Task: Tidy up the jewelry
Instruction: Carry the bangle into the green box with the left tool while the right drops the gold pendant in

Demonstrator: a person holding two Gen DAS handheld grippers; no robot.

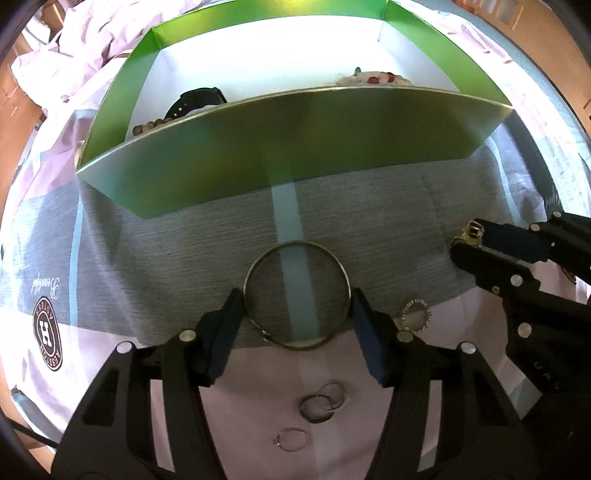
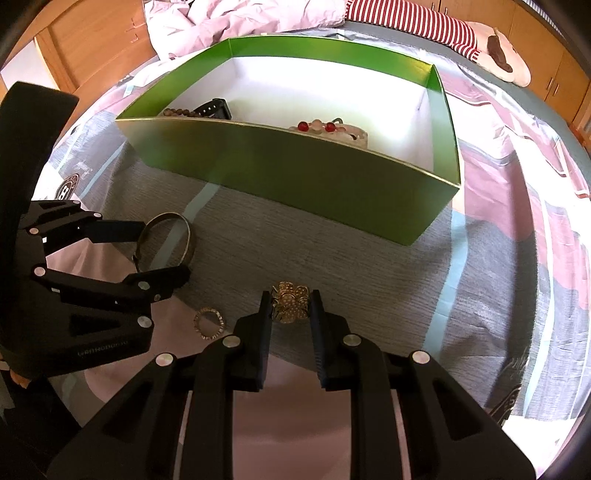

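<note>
A green box with a white inside stands on the bed; in the right wrist view it holds a black watch, brown beads and a pale bracelet with red beads. My left gripper is closed on a brass bangle, also seen in the right wrist view. My right gripper is shut on a gold flower brooch; in the left wrist view it is at the right.
A small gold beaded ring lies right of the bangle, also in the right wrist view. Thin hoop rings and another lie on the pink and grey bedsheet. A striped plush toy lies behind the box.
</note>
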